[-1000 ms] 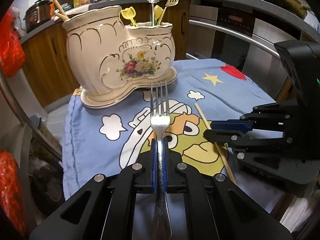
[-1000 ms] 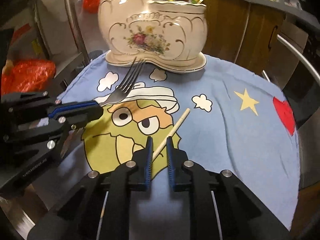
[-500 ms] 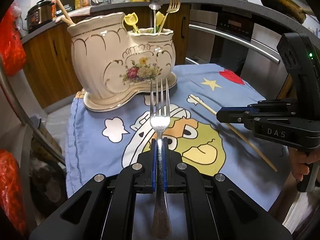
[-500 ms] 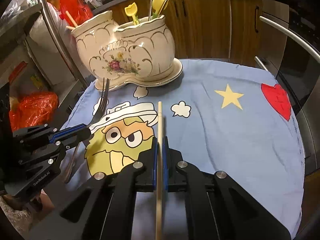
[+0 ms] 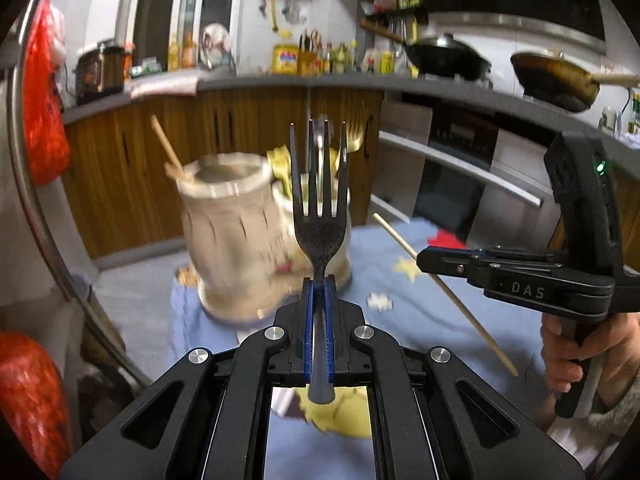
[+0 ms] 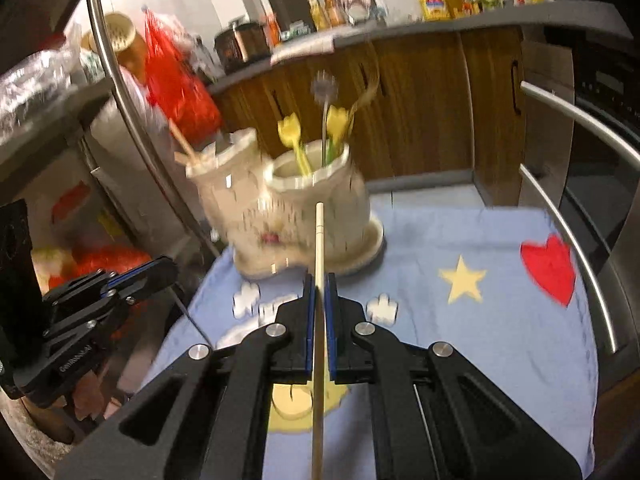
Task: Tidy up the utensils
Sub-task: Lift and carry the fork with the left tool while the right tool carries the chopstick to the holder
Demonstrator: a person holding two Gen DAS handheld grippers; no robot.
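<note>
My left gripper [image 5: 319,280] is shut on a metal fork [image 5: 319,216], tines pointing up and away, lifted above the cloth. My right gripper [image 6: 319,280] is shut on a wooden chopstick [image 6: 319,236] that runs straight out between its pads. In the left wrist view the right gripper [image 5: 424,258] sits at the right with the chopstick [image 5: 444,288] slanting through it. The cream two-pot ceramic utensil holder [image 6: 288,216] stands ahead of both on the blue cartoon cloth [image 6: 480,320]. Its left pot holds chopsticks [image 6: 182,142]. Its right pot holds yellow utensils [image 6: 292,136] and metal cutlery. The holder [image 5: 236,240] is blurred.
The left gripper [image 6: 136,280] shows at the left of the right wrist view. Wooden cabinets [image 5: 248,128], an oven with a steel handle [image 5: 460,168] and a crowded counter [image 5: 320,80] lie behind. Red mesh bags [image 5: 44,100] hang at the left. A curved steel rail [image 6: 580,216] edges the table.
Both grippers have risen off the cloth. The right gripper closed on the chopstick and lifted it, and the fork has gone up with the left gripper. The holder now sits lower in both views.
</note>
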